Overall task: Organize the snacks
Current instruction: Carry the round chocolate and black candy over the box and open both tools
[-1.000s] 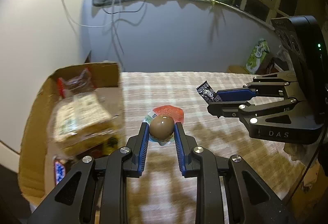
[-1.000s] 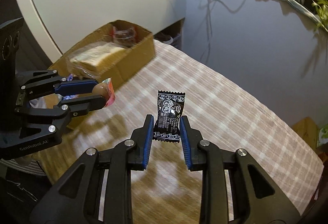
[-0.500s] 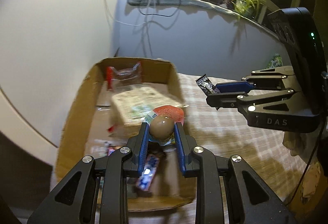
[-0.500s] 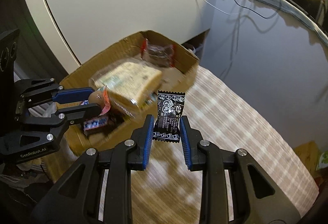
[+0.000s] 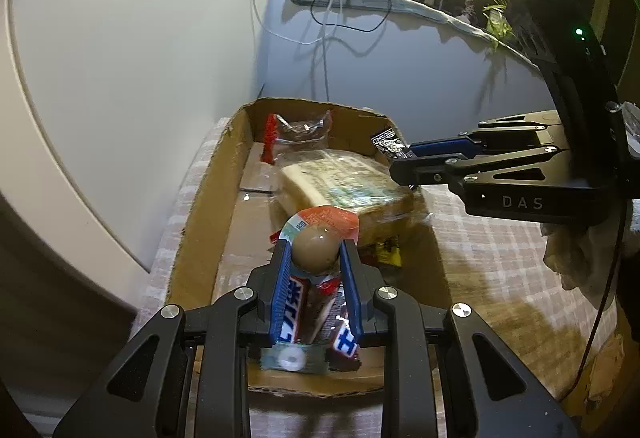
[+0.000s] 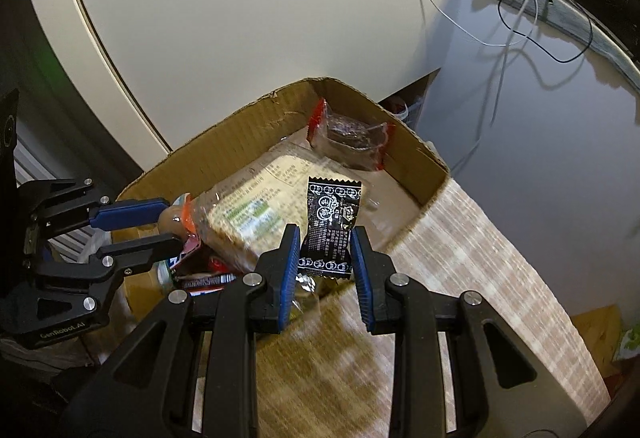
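While both grippers hang over the open brown cardboard box [image 5: 200, 197], each pinches a snack.

Blue-padded left gripper [image 5: 315, 258] is clamped on a brown egg-shaped snack in a clear, orange-topped wrapper [image 5: 314, 250], above the blue-and-white bars at the box's near end. Right gripper [image 6: 325, 244] squeezes a black printed sachet [image 6: 330, 228] upright over the box's right wall, near the large clear-wrapped sandwich pack [image 6: 256, 209]. A red-edged cake packet [image 6: 350, 137] leans in the far corner on the checked cloth-covered table [image 6: 480, 258].

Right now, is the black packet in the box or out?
Out: the right tool grips the black packet upright above the cardboard box.
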Available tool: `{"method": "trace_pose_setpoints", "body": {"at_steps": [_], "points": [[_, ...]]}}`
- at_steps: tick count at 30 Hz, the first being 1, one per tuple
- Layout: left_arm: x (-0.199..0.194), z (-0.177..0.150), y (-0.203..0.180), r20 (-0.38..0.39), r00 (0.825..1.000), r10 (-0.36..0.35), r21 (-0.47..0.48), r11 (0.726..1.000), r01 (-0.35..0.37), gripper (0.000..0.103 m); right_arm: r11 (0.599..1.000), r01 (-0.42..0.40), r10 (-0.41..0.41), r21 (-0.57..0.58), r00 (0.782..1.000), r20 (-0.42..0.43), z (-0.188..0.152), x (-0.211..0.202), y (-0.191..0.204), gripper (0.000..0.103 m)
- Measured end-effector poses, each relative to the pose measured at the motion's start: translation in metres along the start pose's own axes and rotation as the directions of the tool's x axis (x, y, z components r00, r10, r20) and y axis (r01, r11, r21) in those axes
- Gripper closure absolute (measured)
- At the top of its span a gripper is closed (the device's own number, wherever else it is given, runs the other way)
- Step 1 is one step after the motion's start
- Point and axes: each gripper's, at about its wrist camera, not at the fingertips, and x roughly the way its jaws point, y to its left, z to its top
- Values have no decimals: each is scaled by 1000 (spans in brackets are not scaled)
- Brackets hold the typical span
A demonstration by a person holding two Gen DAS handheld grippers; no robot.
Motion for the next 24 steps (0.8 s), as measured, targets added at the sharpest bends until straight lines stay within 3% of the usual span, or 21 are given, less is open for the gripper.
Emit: {"method": "trace_pose_setpoints", "body": {"at_steps": [16, 20, 22, 24], "points": [[-5, -2, 9, 8, 1000, 30, -20, 999, -29, 79, 1000, -9, 9, -14, 1000, -7, 7, 2, 12, 76], [-10, -3, 8, 18, 999, 40, -15, 999, -40, 69, 1000, -12, 12, -7, 1000, -3, 8, 0, 11, 75], [-13, -3, 9, 23, 999, 43, -18, 999, -42, 69, 1000, -13, 13, -4, 1000, 3, 9, -3, 11, 55], [-15, -2, 10, 27, 999, 46, -20, 999, -46, 69, 1000, 0, 0, -7, 1000, 22, 9, -9, 13, 43]]}}
